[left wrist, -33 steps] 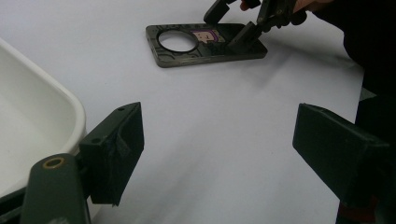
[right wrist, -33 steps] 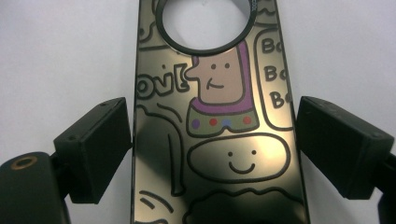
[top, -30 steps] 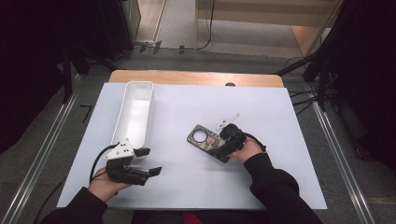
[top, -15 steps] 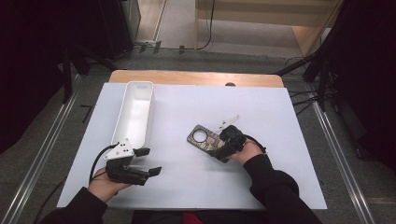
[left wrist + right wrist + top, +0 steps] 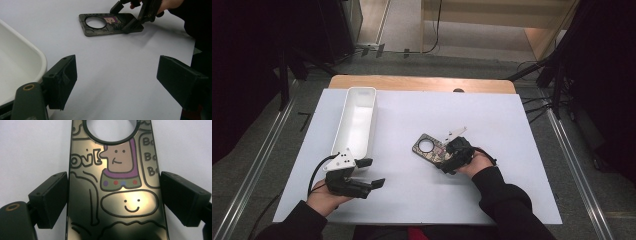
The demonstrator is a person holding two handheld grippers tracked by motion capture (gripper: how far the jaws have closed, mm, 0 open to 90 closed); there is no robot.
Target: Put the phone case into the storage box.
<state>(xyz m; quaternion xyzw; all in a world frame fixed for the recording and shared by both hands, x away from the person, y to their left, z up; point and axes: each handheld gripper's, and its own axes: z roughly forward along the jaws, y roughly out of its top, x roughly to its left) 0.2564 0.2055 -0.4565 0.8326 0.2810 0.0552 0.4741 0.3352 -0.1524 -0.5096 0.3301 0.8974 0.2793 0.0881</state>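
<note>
Straddling the phone case (image 5: 117, 192) with your right hand-held gripper (image 5: 113, 195), you have 1 pad at each long edge, the jaws spread just wider than the case and not visibly clamped on it yet. The case lies flat on the white surface (image 5: 512, 125), right of centre, well apart from the white tray (image 5: 354, 120) at the left.

Expect it to be light and thin, a glossy shell that looks stiff enough along its length but may flex if you squeeze the open middle. The shiny face looks slippery, so take it by the 2 long edges, where you are now, below the round camera cut-out (image 5: 110, 130); lying flat, it gives the pads little edge to bite, so you may need to tip it up.

Your left hand-held gripper (image 5: 364, 174) hovers wide and empty near the tray's near end.

The printing is a cartoon: a face with a purple hood, a smiling blob, the letters "ov!" at the left, and "Bo" repeated at the right, cut off by the edge. No brand is legible.
</note>
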